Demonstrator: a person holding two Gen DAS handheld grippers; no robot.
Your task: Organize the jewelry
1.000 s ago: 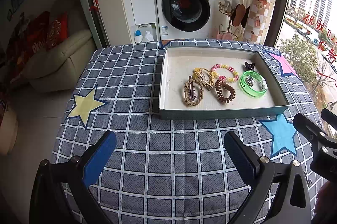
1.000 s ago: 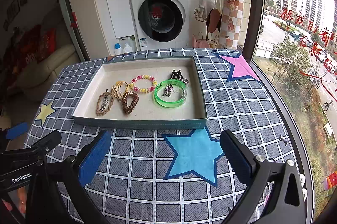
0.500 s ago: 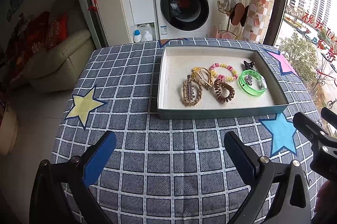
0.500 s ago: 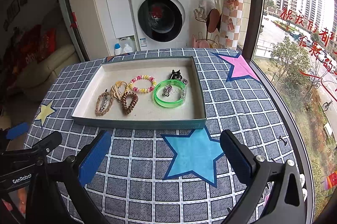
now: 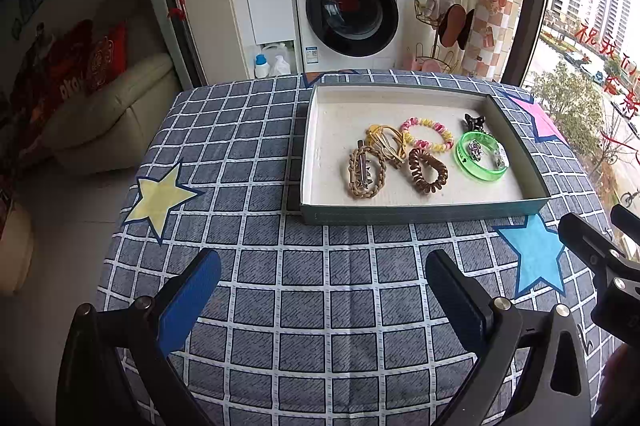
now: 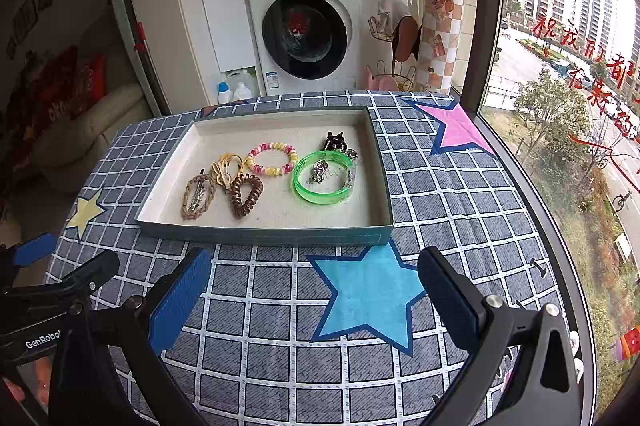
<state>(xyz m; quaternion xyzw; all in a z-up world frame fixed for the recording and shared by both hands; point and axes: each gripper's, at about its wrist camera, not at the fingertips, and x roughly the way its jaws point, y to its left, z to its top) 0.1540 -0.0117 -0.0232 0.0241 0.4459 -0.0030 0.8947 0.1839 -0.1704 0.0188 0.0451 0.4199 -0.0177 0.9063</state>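
A shallow teal tray (image 5: 420, 215) (image 6: 264, 236) sits on the checked tablecloth. Inside it lie a braided tan ring with a metal clip (image 5: 366, 171) (image 6: 197, 195), a yellow band (image 5: 385, 142), a brown spiral hair tie (image 5: 427, 171) (image 6: 245, 195), a pink-yellow bead bracelet (image 5: 427, 134) (image 6: 272, 158), a green bangle (image 5: 480, 156) (image 6: 324, 178) with silver pieces inside, and a black claw clip (image 5: 474, 122) (image 6: 334, 141). My left gripper (image 5: 322, 278) is open and empty, in front of the tray. My right gripper (image 6: 314, 280) is open and empty, over the blue star.
The table carries a grey checked cloth (image 5: 248, 154) with yellow (image 5: 160, 198), blue (image 6: 368, 296) and pink (image 6: 456, 126) stars. A washing machine (image 5: 348, 6) stands behind the table, a sofa (image 5: 108, 114) at left, a window (image 6: 560, 106) at right.
The left wrist view has drawn back slightly, so the tray sits a little farther away. The right gripper has not moved. Both stay open.
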